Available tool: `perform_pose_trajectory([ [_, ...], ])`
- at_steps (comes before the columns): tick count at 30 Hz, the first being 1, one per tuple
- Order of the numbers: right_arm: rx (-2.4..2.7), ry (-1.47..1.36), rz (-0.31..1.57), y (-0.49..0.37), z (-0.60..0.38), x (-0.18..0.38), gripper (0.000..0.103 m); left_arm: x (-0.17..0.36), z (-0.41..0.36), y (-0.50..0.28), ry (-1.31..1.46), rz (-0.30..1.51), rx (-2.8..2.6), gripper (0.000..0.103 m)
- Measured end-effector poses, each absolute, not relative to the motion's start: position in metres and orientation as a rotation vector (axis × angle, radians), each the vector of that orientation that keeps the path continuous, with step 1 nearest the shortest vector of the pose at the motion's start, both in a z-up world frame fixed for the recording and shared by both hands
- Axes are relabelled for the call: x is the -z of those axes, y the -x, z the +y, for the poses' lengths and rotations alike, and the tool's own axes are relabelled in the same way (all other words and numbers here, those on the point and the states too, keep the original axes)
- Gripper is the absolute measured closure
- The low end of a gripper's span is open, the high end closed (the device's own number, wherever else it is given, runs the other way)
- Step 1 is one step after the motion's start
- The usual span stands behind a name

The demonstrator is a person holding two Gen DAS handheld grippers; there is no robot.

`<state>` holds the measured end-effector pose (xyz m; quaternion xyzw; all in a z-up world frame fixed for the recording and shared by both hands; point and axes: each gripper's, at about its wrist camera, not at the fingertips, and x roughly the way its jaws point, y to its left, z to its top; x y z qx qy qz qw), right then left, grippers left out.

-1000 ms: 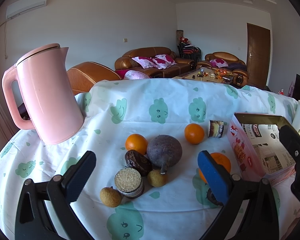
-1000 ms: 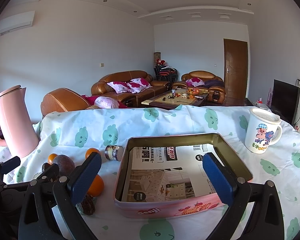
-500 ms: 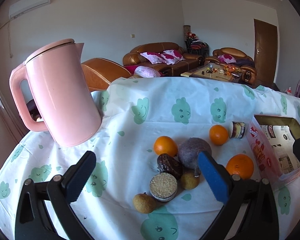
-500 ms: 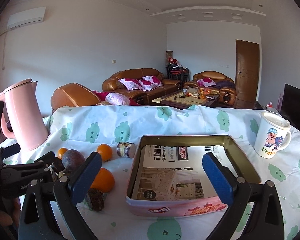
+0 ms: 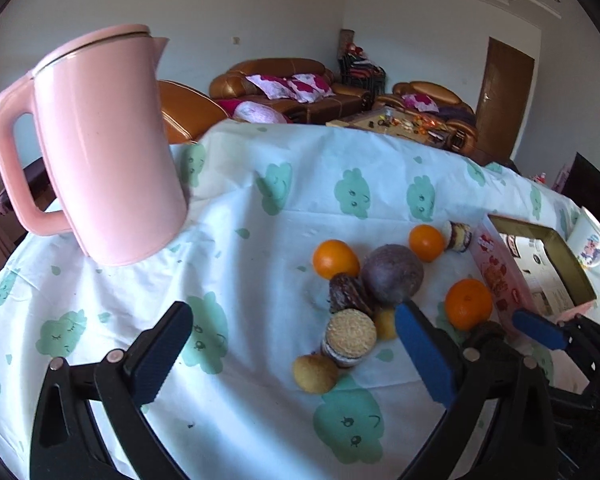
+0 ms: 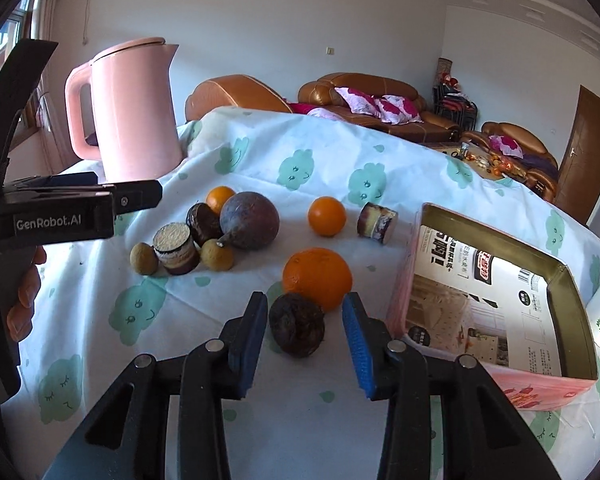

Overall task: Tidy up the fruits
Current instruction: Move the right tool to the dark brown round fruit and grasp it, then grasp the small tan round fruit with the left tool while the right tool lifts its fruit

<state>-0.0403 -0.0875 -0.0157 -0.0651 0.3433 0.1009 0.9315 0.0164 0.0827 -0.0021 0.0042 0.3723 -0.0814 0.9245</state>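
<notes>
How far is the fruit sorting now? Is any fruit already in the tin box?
Nothing looks done yet: the tin box holds only printed paper. In hand: the right gripper is closing around a dark wrinkled fruit, pads not yet touching it. The left gripper is open and holds nothing. Left on the tablecloth: three oranges, the big purple fruit and the small brown ones.

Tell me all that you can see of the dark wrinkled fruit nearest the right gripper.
The dark fruit is brown-black, roundish and wrinkled, with a dull, dried-looking skin. It lies on the tablecloth just in front of the big orange; whether they touch is unclear. It sits between the blue pads of the right gripper, whose jaws are closing, with a gap showing on both sides. The tin box stands to its right.
</notes>
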Motion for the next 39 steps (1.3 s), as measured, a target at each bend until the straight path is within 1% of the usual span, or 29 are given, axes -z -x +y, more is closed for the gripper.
perform_pose_trajectory([
  [2,-0.214,0.126,0.749,0.036,-0.089,0.021,0.061,0.006,0.073,-0.014,-0.063,0.787,0.201,0.007],
  [6,-0.241,0.089,0.881,0.023,-0.093,0.039,0.062,0.015,0.066,-0.006,-0.136,0.822,0.263,0.007],
  [8,-0.253,0.064,0.879,0.023,-0.097,0.038,0.062,0.019,0.07,-0.007,-0.143,0.837,0.244,0.008],
  [9,-0.255,0.057,0.884,0.023,-0.098,0.039,0.063,0.021,0.073,-0.009,-0.132,0.848,0.237,0.015],
  [10,-0.256,0.053,0.881,0.023,-0.098,0.039,0.071,0.023,0.077,-0.012,-0.12,0.863,0.239,0.02],
  [11,-0.264,0.051,0.883,0.024,-0.098,0.039,0.073,0.026,0.08,-0.014,-0.109,0.881,0.245,0.03],
  [12,-0.263,0.054,0.884,0.024,-0.098,0.039,0.073,0.03,0.082,-0.015,-0.105,0.898,0.248,0.035],
  [14,-0.264,0.055,0.884,0.024,-0.097,0.039,0.073,0.037,0.081,-0.017,-0.121,0.924,0.236,0.04],
  [15,-0.268,0.05,0.884,0.025,-0.098,0.037,0.073,0.04,0.08,-0.018,-0.131,0.933,0.23,0.046],
  [16,-0.275,0.037,0.881,0.026,-0.099,0.035,0.073,0.042,0.08,-0.019,-0.13,0.938,0.233,0.05],
  [17,-0.282,0.023,0.872,0.026,-0.098,0.033,0.073,0.042,0.08,-0.019,-0.113,0.935,0.25,0.059],
  [18,-0.293,0.005,0.858,0.027,-0.1,0.03,0.073,0.042,0.081,-0.019,-0.099,0.932,0.264,0.071],
  [23,-0.322,-0.044,0.747,0.035,-0.105,0.009,0.077,0.039,0.088,-0.021,-0.067,0.909,0.239,0.071],
  [25,-0.32,-0.068,0.7,0.039,-0.111,0.0,0.081,0.033,0.095,-0.02,-0.037,0.865,0.217,0.071],
  [29,-0.286,-0.109,0.607,0.045,-0.128,-0.02,0.083,0.014,0.111,-0.016,0.086,0.733,0.211,0.071],
  [33,-0.305,-0.196,0.584,0.043,-0.156,-0.03,0.084,-0.001,0.114,-0.008,0.145,0.607,0.2,0.071],
  [36,-0.424,-0.278,0.601,0.045,-0.164,-0.032,0.084,-0.008,0.114,-0.006,0.183,0.557,0.191,0.071],
  [37,-0.459,-0.299,0.616,0.047,-0.163,-0.029,0.08,-0.008,0.114,-0.007,0.185,0.555,0.193,0.071],
  [39,-0.518,-0.318,0.662,0.046,-0.15,-0.021,0.059,-0.007,0.114,-0.008,0.181,0.563,0.187,0.071],
])
